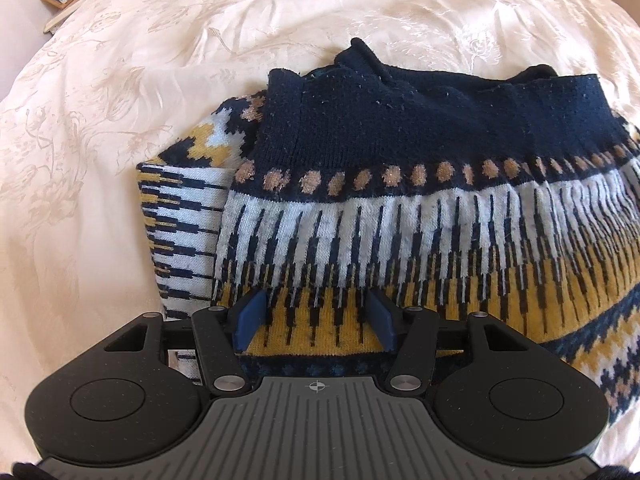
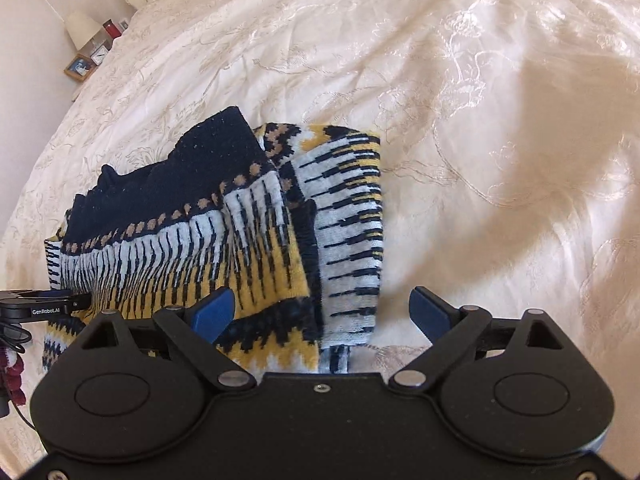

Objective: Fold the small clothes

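Patterned sweater [image 1: 400, 208] folded on cream bedspread [image 1: 120, 120], left tongs [image 1: 316, 318] and right tongs [image 2: 320, 312] both spread over it

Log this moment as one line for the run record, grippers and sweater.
left gripper: open, over near edge of sweater | right gripper: open, at sweater's right side | sweater: partly folded on bedspread

Left hand-held gripper [image 1: 316, 316]: jaws parted moderately, blue pads [image 1: 250, 320] angled outward; right hand-held gripper [image 2: 320, 312]: jaws spread wide, held low, nothing clamped.
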